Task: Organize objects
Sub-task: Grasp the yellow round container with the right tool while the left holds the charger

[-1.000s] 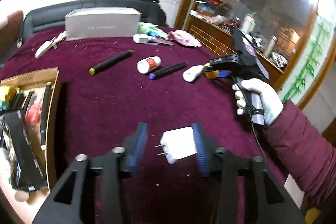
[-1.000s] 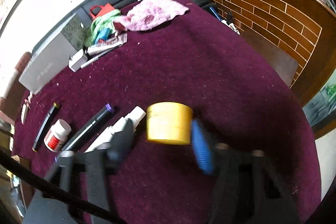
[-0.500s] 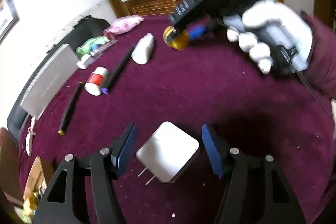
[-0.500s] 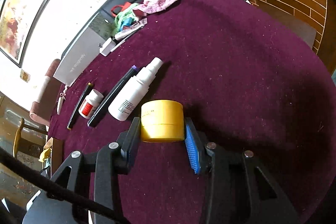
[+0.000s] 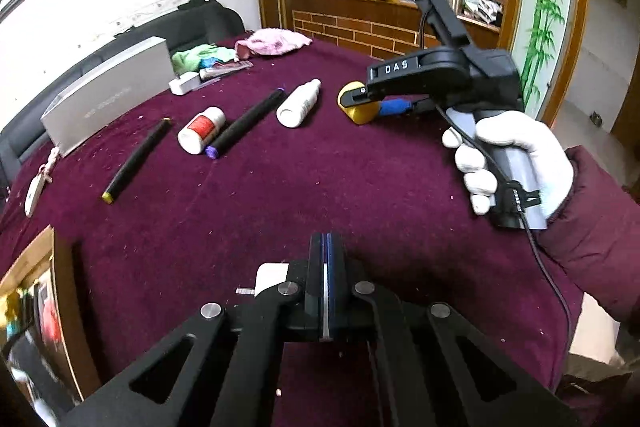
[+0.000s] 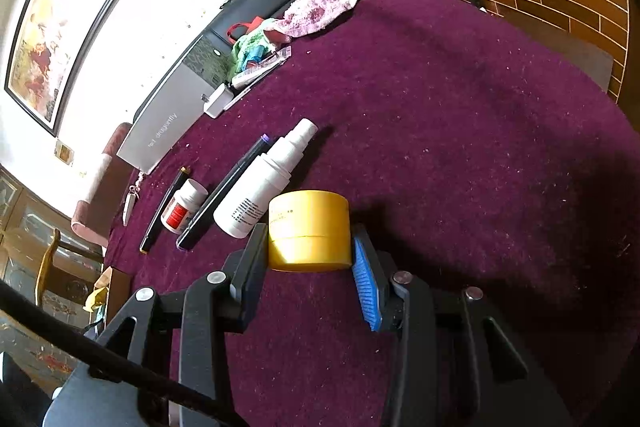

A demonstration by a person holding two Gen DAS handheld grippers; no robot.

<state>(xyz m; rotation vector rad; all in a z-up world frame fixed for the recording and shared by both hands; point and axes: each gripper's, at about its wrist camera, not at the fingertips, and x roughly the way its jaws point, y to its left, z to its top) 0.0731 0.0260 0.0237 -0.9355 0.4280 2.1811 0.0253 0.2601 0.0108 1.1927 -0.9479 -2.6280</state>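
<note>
Yellow jar (image 6: 307, 235) between right gripper (image 6: 308, 255) pads (left gripper (image 5: 326, 247) shut).

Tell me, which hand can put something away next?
Probably the right. The right gripper already clamps the yellow jar, while the left gripper has shut empty, the white charger beside it.

Left gripper (image 5: 325, 247): black plastic frame w/ triangular cut-outs, silver round screws, blue ribbed pads. Right gripper (image 6: 310, 259): same black build, blue pad, "DAS" in white on its body, grey handle, thin black cable off the base. Right hand (image 5: 516, 163) wears a white glove; sleeve (image 5: 592, 227) is maroon, padded.
</note>
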